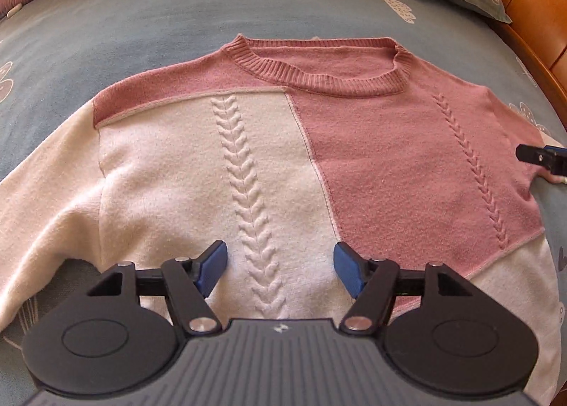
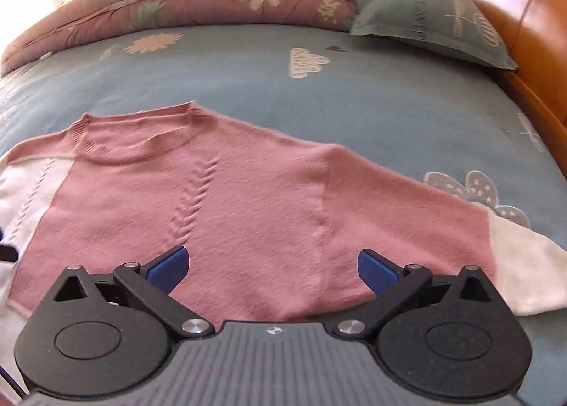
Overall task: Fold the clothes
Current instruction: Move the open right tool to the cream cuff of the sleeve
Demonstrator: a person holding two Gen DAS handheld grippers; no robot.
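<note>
Sweater [image 1: 269, 157] flat on bedsheet [image 1: 141, 16], beneath both parted, empty jaws.

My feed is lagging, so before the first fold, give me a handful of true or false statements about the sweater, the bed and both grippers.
1. The sweater lies spread out flat on the bed sheet, front side up. True.
2. The left gripper is clamped on the sweater's hem. False: its jaws stand open above the white panel, with nothing pinched.
3. The right gripper is open with nothing in it. True.
4. The sweater is a single plain colour. False: it is pink and white in blocks.
5. A pillow lies near the headboard, beyond the sweater's collar. True.
6. One sleeve is already folded over the chest. False: both sleeves lie out to the sides.
</note>
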